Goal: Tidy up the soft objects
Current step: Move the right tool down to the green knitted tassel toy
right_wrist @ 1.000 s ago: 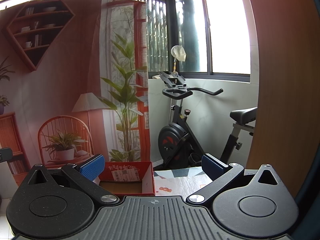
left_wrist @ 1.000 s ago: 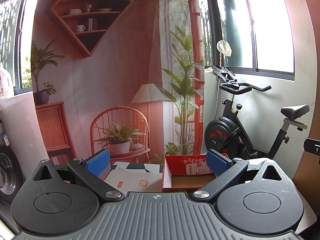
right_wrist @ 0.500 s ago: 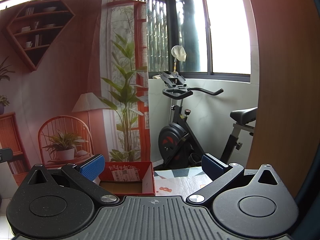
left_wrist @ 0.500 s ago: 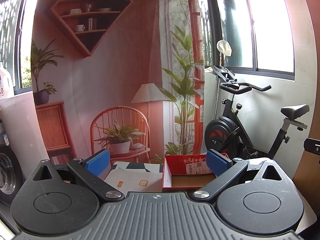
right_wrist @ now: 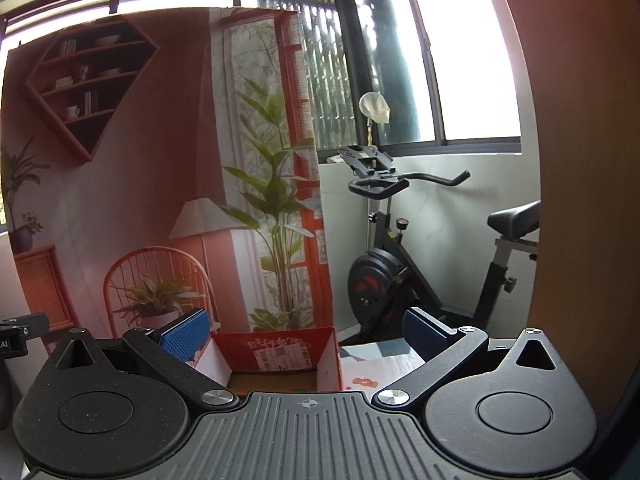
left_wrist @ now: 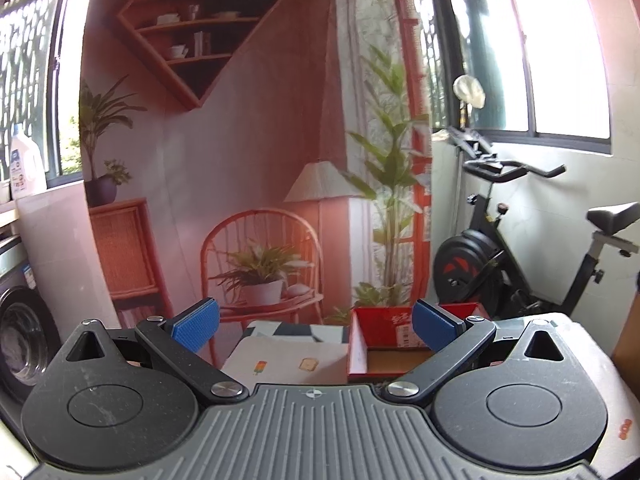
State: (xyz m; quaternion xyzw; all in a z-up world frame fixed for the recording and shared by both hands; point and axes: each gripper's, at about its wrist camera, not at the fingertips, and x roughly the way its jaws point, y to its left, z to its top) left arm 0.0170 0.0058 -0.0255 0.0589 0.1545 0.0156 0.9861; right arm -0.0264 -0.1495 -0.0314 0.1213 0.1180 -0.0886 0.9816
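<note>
Red box sitting on counter, open top, brown floor showing bare. Left claw and right claw both gaping wide, gripping nothing.

No legible text anywhere.

The right gripper gapes empty above a red box, exercise bike behind.
</note>
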